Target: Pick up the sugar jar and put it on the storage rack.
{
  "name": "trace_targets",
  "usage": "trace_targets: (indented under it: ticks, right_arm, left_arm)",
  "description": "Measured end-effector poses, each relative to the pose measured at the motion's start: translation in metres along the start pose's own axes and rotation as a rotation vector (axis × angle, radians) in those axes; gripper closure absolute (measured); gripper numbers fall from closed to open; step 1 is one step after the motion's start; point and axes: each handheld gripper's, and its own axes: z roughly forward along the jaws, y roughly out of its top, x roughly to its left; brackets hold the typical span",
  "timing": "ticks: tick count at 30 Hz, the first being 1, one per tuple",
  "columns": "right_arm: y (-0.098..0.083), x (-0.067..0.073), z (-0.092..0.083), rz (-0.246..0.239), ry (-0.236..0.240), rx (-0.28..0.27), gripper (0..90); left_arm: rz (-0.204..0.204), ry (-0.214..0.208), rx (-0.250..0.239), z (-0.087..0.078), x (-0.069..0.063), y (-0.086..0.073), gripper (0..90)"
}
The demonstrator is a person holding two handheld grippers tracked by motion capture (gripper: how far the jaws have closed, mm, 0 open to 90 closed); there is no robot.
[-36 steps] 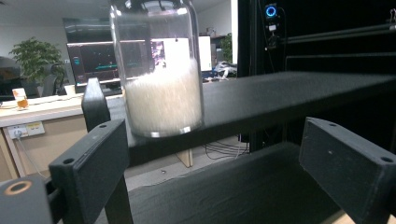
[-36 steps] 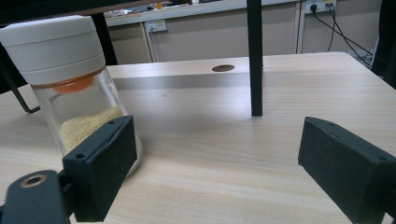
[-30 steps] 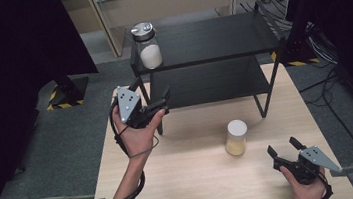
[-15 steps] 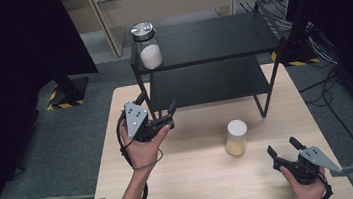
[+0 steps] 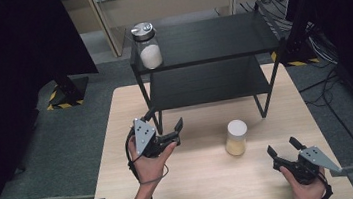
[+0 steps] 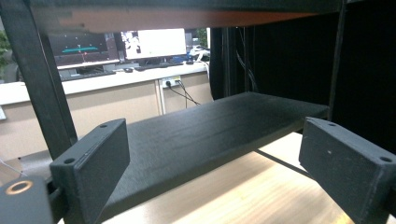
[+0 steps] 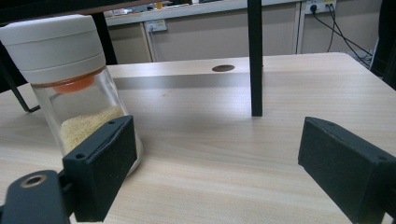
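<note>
A glass jar with a white lid holds yellowish grains and stands on the wooden table, right of centre. In the right gripper view the jar rises just beyond the left jaw. My right gripper rests open near the table's front right corner, nothing between its jaws. My left gripper is held open above the table's left half and points at the black rack's lower shelf. A second jar with a metal lid holds white powder and stands on the rack's top shelf at its left end.
The black two-shelf rack takes up the table's back half. One of its thin legs stands ahead of the right gripper. A desk with monitors lies beyond the rack. Grey floor surrounds the table.
My left gripper has drawn back from the rack's front left leg toward the table's front and a little to the right, still open. The right gripper and both jars have not moved.
</note>
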Motion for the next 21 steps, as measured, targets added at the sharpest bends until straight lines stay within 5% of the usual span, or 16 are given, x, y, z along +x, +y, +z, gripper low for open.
trace_targets:
  ticks: [21]
  right_arm:
    - [0.000,0.000,0.000,-0.002,0.001,0.001,11.8]
  left_arm:
    - [-0.054,0.003,0.010,-0.018,-0.013,-0.057,7.9]
